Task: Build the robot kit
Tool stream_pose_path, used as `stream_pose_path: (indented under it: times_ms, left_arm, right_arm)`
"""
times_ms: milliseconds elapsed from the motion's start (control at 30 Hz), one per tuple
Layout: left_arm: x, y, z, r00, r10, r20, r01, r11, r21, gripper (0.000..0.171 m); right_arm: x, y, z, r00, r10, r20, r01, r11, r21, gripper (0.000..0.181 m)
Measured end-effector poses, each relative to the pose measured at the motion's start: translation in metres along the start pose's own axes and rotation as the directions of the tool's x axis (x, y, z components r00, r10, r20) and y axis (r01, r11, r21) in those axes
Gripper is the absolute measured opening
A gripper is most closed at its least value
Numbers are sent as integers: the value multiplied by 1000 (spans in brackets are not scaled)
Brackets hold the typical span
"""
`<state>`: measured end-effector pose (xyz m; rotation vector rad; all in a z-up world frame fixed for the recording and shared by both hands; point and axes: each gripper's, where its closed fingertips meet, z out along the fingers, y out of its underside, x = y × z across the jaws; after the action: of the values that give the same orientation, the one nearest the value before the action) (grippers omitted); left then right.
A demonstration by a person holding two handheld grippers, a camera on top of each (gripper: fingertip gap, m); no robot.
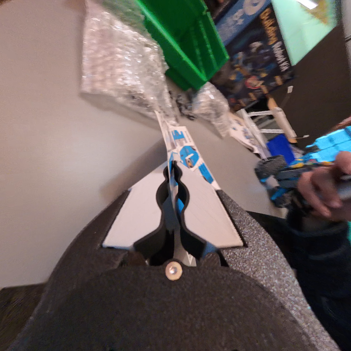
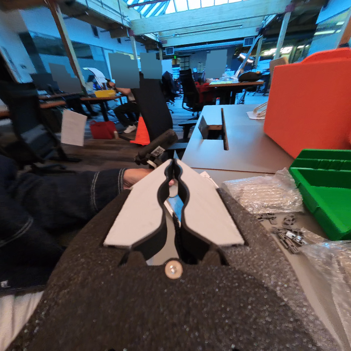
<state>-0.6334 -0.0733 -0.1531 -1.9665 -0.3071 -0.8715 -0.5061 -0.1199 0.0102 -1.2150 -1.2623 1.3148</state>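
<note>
My left gripper [image 1: 173,165] is shut on a thin printed booklet [image 1: 187,152], white with blue pictures, seen edge-on and held above the grey table [image 1: 38,114]. At the right edge a hand [image 1: 326,190] holds a blue and black brick-built vehicle [image 1: 296,169]. My right gripper [image 2: 173,164] has its tips together. Through the gap behind them I see a blue surface [image 2: 176,205] and a black toothed part [image 2: 177,222]; I cannot tell if it grips them. Just beyond it are a dark-sleeved arm [image 2: 76,195] and the other gripper's black handle [image 2: 157,145].
A green bin [image 2: 326,190] stands right, also in the left wrist view [image 1: 186,43], with bubble wrap [image 2: 266,193] and small black parts [image 2: 286,237] beside it. An orange panel [image 2: 311,98] stands behind. A printed box [image 1: 256,62] lies far right. People, chairs and desks fill the room. There is about 20 cm between the tips of the two grippers.
</note>
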Motion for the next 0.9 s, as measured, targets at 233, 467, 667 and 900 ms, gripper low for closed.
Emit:
stream_pose_path:
  times_ms: [233,467,667,900]
  left_arm:
    - [-38,-12,-9,850,334,407,-311,942,-124,109]
    - [-19,-43,-22,718,437,541,-452,885,-115,118]
    - [85,-80,0,687,486,540,-593,804,32,107]
    - [224,-19,154,727,678,105,-684,728,42,84]
  right_arm:
    - [-53,-11,-23,981,-135,-138,133,991,-29,0]
    - [-56,-49,-164,935,-51,-350,94,990,107,0]
    - [-20,-40,-348,762,62,-644,73,981,180,0]
    - [45,-27,-473,592,7,-806,118,989,95,0]
